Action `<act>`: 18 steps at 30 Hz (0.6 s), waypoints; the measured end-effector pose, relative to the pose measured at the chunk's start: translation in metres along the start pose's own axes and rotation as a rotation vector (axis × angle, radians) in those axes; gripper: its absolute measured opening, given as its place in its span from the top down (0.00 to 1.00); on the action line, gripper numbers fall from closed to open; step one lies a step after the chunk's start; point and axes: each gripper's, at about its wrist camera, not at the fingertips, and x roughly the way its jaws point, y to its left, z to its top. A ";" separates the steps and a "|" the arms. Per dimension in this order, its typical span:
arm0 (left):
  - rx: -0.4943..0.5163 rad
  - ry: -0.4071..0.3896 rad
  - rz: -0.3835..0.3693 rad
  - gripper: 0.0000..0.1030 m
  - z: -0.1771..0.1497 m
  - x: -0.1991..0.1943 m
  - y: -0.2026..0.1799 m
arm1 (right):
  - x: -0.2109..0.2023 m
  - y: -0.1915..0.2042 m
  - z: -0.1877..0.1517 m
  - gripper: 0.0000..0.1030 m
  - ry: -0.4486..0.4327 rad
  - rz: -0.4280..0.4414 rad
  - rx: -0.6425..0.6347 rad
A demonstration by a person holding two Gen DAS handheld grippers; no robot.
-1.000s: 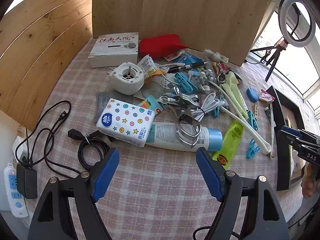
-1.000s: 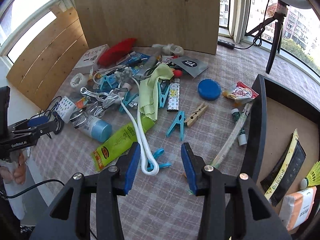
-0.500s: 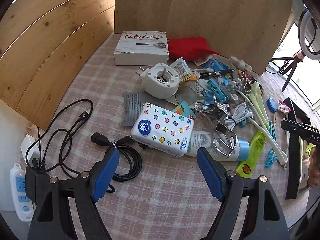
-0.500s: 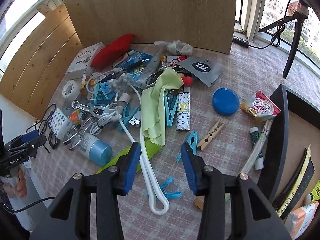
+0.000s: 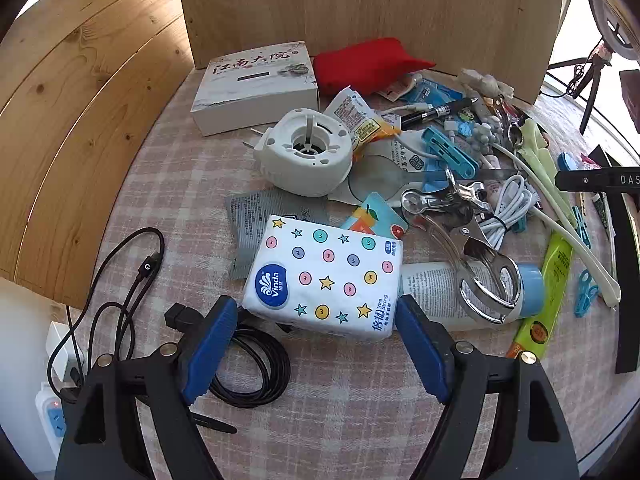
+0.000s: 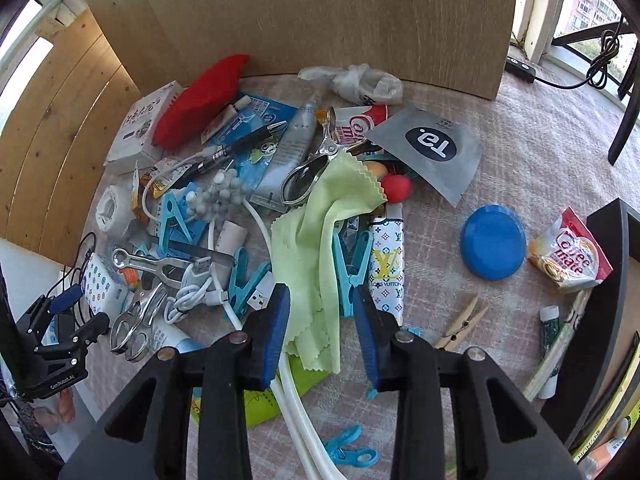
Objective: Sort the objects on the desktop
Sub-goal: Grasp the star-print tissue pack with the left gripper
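Observation:
A heap of small objects lies on a checked tablecloth (image 5: 352,396). My left gripper (image 5: 316,344) is open, its blue pads at either side of the near end of a white Vinda tissue pack (image 5: 324,276) with stars and dots. My right gripper (image 6: 322,332) is open, low over a light green cloth (image 6: 320,248) whose lower edge hangs between the pads. Beside the cloth lie a patterned lighter (image 6: 388,264) and blue clothespins (image 6: 352,268). The left gripper also shows in the right wrist view (image 6: 68,320), with the tissue pack (image 6: 100,284) by it.
A white box (image 5: 256,80), red pouch (image 5: 368,64), white round plug-in device (image 5: 304,152), metal clips (image 5: 480,272), a tube (image 5: 480,292) and black cables (image 5: 248,364) crowd the left. A blue lid (image 6: 492,240), coffee sachet (image 6: 568,256) and black tray (image 6: 608,300) lie right.
Both grippers have moved forward and down into the heap. The left one has closed in on the tissue pack; the right one has come over the green cloth.

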 end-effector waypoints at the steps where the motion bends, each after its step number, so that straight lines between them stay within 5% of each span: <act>1: -0.002 0.003 -0.002 0.23 0.001 0.002 0.000 | 0.003 0.000 0.002 0.70 0.004 -0.005 0.000; 9: -0.037 0.009 -0.040 0.24 0.007 0.012 0.007 | 0.014 -0.005 0.012 0.73 0.008 0.001 0.026; 13: -0.050 0.004 -0.055 0.27 0.007 0.012 0.009 | 0.013 -0.006 0.013 0.90 0.001 0.009 0.037; 18: -0.068 -0.002 -0.086 0.29 0.007 0.013 0.012 | 0.008 -0.005 0.010 0.94 -0.017 0.012 0.044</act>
